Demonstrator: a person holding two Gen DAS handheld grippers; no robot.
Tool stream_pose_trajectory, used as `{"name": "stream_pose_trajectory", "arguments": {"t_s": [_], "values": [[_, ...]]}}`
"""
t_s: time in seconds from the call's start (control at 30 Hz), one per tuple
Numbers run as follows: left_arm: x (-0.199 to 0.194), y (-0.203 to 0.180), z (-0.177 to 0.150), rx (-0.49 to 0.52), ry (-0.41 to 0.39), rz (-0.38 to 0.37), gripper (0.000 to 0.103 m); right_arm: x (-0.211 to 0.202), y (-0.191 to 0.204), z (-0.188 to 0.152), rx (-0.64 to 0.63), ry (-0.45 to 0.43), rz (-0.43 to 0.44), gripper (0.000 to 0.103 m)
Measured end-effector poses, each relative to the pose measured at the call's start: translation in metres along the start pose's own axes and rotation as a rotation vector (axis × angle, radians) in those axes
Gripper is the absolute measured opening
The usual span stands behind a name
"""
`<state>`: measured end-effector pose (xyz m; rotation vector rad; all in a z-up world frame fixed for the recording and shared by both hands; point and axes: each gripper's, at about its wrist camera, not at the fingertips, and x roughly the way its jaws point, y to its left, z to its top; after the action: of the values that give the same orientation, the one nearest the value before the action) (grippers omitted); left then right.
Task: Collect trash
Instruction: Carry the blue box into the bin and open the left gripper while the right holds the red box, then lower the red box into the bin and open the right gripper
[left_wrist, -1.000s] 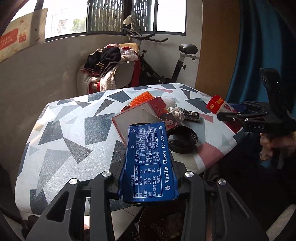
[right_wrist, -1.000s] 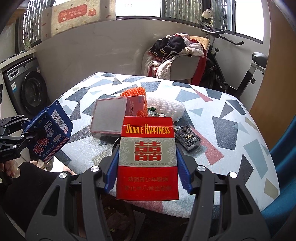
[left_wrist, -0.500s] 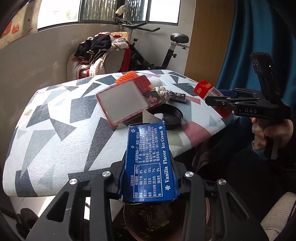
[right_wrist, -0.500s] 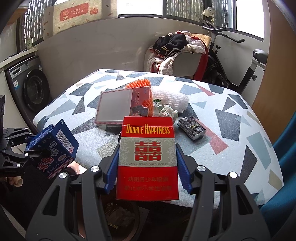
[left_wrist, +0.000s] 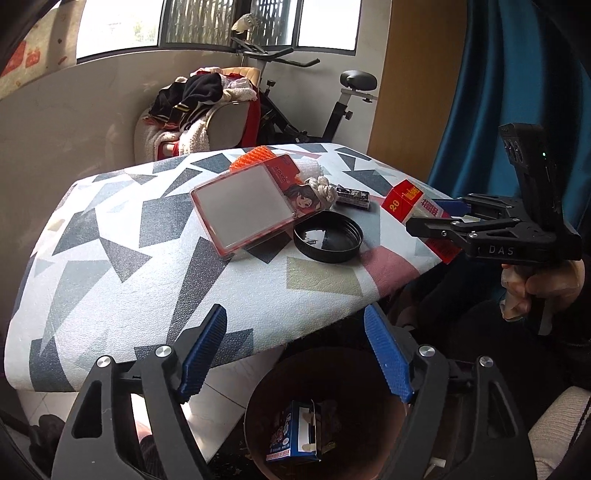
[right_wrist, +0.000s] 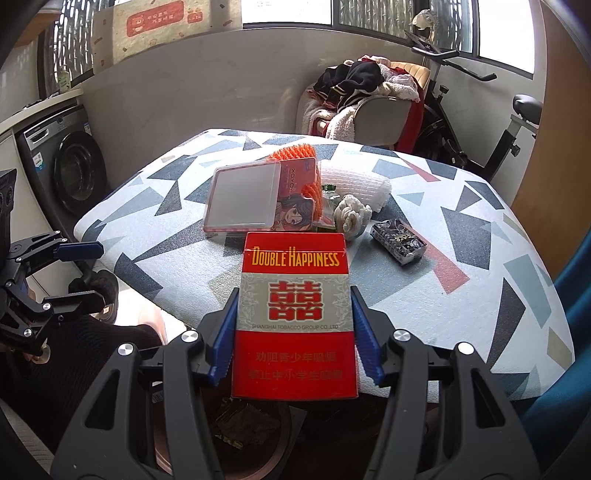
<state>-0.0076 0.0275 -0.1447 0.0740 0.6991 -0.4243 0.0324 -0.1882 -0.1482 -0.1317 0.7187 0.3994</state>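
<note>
My left gripper (left_wrist: 295, 354) is open and empty, above a brown round bin (left_wrist: 258, 413) below the table's near edge. The blue ice cream carton (left_wrist: 293, 439) lies inside the bin. My right gripper (right_wrist: 293, 332) is shut on a red Double Happiness cigarette pack (right_wrist: 295, 317), held over the bin (right_wrist: 221, 443) at the table edge. The pack also shows in the left wrist view (left_wrist: 410, 201), held by the right gripper (left_wrist: 436, 225). The left gripper shows open at the left of the right wrist view (right_wrist: 79, 273).
On the patterned table (left_wrist: 110, 258) lie a red-framed mirror case (left_wrist: 243, 210), an orange brush (right_wrist: 295, 153), white foam netting (right_wrist: 354, 181), a black lid (left_wrist: 328, 238), a small dark packet (right_wrist: 399, 242) and a knotted white rope (right_wrist: 352, 214). A washing machine (right_wrist: 70, 170) stands left.
My left gripper has opened and dropped the blue ice cream carton into the bin. The right gripper still holds the cigarette pack and has moved little.
</note>
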Motion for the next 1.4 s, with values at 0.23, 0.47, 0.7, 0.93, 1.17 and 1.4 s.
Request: {"name": "stream_pose_trajectory", "arguments": {"t_s": [0.23, 0.47, 0.7, 0.93, 1.17, 1.4], "values": [[-0.022, 0.016, 0.012, -0.050, -0.068, 0.111, 0.093, 0.007, 0.017, -0.019, -0.019, 0.038, 0.037, 0.057], [-0.026, 0.029, 0.011, -0.068, -0.067, 0.180, 0.096, 0.021, 0.039, -0.039, -0.052, 0.103, 0.084, 0.057], [-0.023, 0.035, 0.007, -0.086, -0.051, 0.197, 0.097, 0.032, 0.054, -0.049, -0.084, 0.154, 0.118, 0.057], [-0.020, 0.036, 0.004, -0.092, -0.043, 0.196, 0.097, 0.043, 0.060, -0.057, -0.091, 0.202, 0.130, 0.057], [-0.015, 0.037, 0.001, -0.107, -0.033, 0.188, 0.097, 0.043, 0.059, -0.058, -0.092, 0.200, 0.111, 0.086], [-0.017, 0.040, 0.001, -0.115, -0.038, 0.190, 0.097, 0.041, 0.051, -0.054, -0.070, 0.186, 0.076, 0.095]]}}
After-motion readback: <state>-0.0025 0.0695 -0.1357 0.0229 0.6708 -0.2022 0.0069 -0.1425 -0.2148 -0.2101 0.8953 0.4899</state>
